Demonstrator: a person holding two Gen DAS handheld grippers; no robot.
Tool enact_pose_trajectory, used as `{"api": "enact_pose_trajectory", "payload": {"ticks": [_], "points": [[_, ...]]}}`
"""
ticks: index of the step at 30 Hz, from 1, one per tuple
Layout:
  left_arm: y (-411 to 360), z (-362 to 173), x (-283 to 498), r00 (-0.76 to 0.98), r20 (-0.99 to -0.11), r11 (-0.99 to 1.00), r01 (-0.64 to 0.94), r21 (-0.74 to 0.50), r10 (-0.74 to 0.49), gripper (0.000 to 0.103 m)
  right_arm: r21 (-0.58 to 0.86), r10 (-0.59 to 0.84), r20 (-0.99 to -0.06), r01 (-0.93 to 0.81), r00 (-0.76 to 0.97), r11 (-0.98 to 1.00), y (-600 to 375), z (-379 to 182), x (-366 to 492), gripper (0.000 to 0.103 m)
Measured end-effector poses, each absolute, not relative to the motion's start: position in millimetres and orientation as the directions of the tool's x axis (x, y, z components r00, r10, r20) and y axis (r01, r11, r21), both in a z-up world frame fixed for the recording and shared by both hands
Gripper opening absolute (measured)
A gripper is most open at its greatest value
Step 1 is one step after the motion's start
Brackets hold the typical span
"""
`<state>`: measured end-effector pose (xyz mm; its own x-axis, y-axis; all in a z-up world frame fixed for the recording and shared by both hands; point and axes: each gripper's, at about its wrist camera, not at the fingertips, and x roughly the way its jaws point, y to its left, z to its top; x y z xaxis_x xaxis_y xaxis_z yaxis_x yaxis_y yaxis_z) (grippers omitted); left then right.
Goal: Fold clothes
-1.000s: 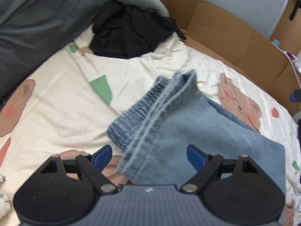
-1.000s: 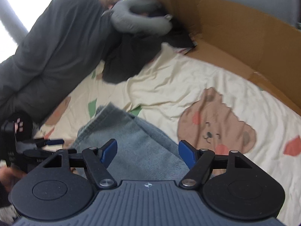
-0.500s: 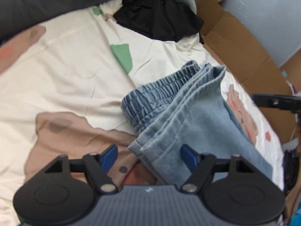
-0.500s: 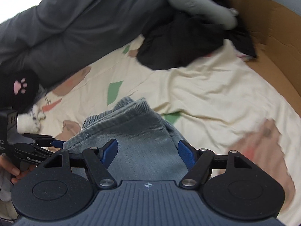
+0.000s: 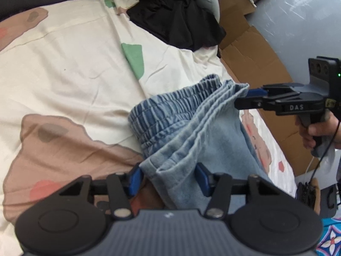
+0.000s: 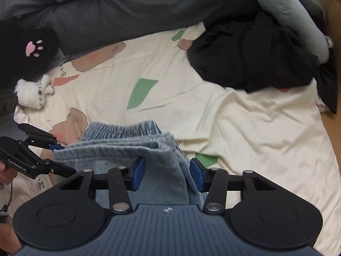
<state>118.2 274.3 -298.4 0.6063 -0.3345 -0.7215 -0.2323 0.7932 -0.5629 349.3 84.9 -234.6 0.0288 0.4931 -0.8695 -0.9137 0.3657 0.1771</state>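
Denim jeans (image 5: 198, 140), judged soft but weighty, are folded on the bedsheet (image 5: 74, 68), straddled ungripped by the just-closing left gripper (image 5: 167, 179) and right gripper (image 6: 167, 173); hemmed corners are preferred.

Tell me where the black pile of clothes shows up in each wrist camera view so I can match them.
Left wrist view: black pile of clothes at top centre, beyond the folded jeans.
Right wrist view: black pile of clothes at upper right, beside the grey pillow.
Shared landmark: the green patch on the cream sheet, between jeans and pile.
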Motion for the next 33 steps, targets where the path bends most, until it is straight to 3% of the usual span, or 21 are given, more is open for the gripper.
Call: {"api": "enact_pose_trajectory", "payload": {"ticks": [5,7,8,15,25,33], "points": [[278.0,-298.4,118.1,0.609,-0.71,0.778,-0.231,-0.584,-0.353,0.045,0.21,0.48,-0.877,-0.92,-0.028,0.331,101.4,-241.9,360.6,0.049],[279.6,-298.0,118.4,0.61,-0.705,0.774,-0.226,-0.592,-0.362,0.042,0.248,0.482,-0.874,-0.911,-0.064,0.329,107.0,-248.0,364.8,0.042],[280.1,-297.7,118.3,0.61,-0.704,0.773,-0.224,-0.593,-0.364,0.04,0.267,0.483,-0.872,-0.906,-0.082,0.328,109.9,-251.1,366.9,0.033],[276.5,-287.5,115.0,0.613,-0.712,0.782,-0.233,-0.577,-0.343,0.033,0.249,0.531,-0.846,-0.911,-0.04,0.329,102.4,-236.0,354.4,0.018],[273.8,-252.1,135.7,0.628,-0.69,0.797,-0.177,-0.577,-0.36,0.031,0.217,0.57,-0.816,-0.862,0.097,0.458,79.9,-202.7,353.7,0.016],[285.0,-256.8,158.0,0.614,-0.703,0.788,-0.204,-0.581,-0.36,0.031,0.179,0.534,-0.834,-0.848,0.139,0.5,90.5,-203.5,363.2,0.016]]}}
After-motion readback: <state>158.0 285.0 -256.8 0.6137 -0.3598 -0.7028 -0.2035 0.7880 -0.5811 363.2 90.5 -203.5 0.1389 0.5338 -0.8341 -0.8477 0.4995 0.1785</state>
